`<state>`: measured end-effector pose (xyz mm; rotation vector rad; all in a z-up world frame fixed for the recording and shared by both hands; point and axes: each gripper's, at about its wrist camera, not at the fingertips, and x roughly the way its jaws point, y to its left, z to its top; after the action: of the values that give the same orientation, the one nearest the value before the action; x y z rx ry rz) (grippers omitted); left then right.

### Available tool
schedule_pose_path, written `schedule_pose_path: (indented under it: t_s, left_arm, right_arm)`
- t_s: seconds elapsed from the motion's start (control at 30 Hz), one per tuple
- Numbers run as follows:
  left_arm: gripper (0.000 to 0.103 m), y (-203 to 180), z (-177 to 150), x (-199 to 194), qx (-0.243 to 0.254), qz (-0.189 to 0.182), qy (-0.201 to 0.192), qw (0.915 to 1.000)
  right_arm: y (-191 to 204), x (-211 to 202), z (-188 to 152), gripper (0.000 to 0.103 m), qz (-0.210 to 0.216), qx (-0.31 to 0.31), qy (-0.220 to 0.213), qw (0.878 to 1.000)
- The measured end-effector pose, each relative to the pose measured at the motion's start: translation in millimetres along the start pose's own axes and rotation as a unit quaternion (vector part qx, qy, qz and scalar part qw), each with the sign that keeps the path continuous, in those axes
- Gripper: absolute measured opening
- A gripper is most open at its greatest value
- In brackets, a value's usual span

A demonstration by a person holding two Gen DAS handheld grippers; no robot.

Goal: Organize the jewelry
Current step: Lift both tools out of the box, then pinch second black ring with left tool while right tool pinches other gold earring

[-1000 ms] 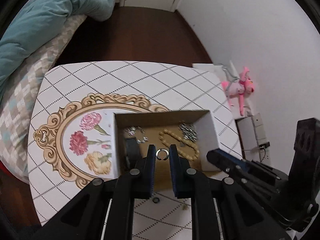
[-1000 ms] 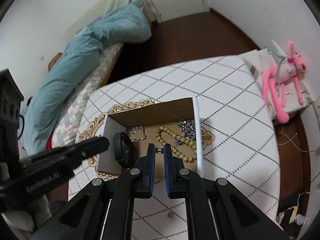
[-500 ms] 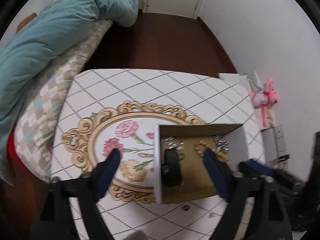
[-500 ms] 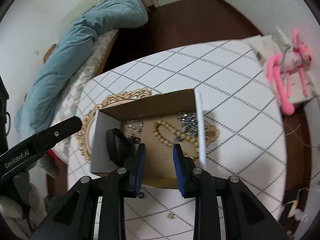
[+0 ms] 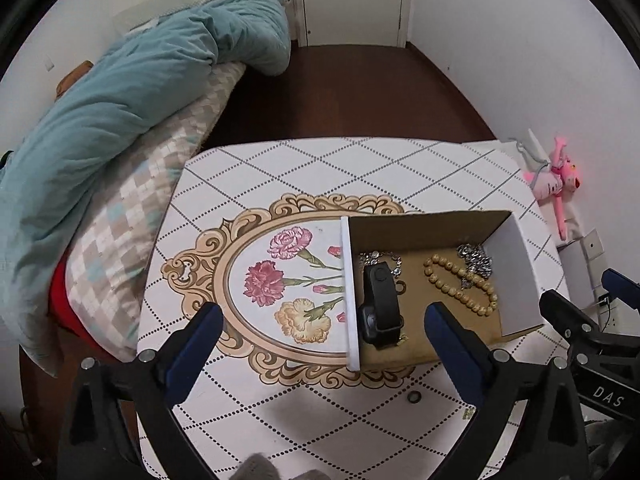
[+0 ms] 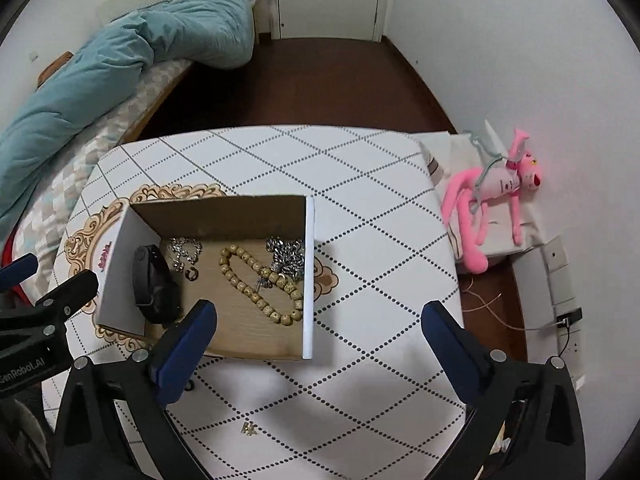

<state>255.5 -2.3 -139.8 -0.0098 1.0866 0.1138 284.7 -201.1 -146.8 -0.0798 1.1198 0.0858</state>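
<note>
Both grippers (image 5: 320,332) (image 6: 320,320) spread wide, empty; cardboard box (image 6: 224,212) holds round wooden beads (image 6: 256,280).

Both claws spread wide, holding nothing.

The left claw (image 5: 320,330) has blue pads at 7 and 5 o'clock; the right claw (image 6: 318,322) matches, and each shows at the other's frame edge.

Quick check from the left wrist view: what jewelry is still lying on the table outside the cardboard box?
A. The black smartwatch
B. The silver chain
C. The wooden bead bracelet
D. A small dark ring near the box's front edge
D. A small dark ring lies on the table just in front of the cardboard box, while the wooden bead bracelet, black smartwatch and silver chain are all inside the box.
</note>
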Motion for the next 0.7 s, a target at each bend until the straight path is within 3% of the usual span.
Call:
schedule_pose_path:
  t_s: [0.33,0.5,0.63,0.67,0.7]
  left_arm:
    - [0.103,3.5,-19.0,-38.3,-0.007,-0.003,-0.03,0.9995]
    - [0.103,7.1,-53.4,-23.2,-0.013,0.017,0.006,0.9998]
    - [0.103,12.8,-92.6,12.0,-0.013,0.042,0.057,0.9974]
    - [0.103,14.8,-100.6,18.8,-0.014,0.049,0.067,0.9964]
    - [0.103,16.8,-108.3,23.8,-0.016,0.055,0.075,0.9955]
  right_arm:
    - [3.2,-50.3,-17.9,0.103,0.009,0.007,-0.038,0.999]
    - [9.4,-37.6,-53.1,0.103,0.02,0.008,-0.01,1.0]
    - [16.7,1.8,-91.5,0.101,0.039,0.018,0.039,0.998]
    - [18.4,9.9,-99.7,0.098,0.04,0.021,0.047,0.998]
    - [19.8,17.9,-107.2,0.087,0.046,0.026,0.054,0.997]
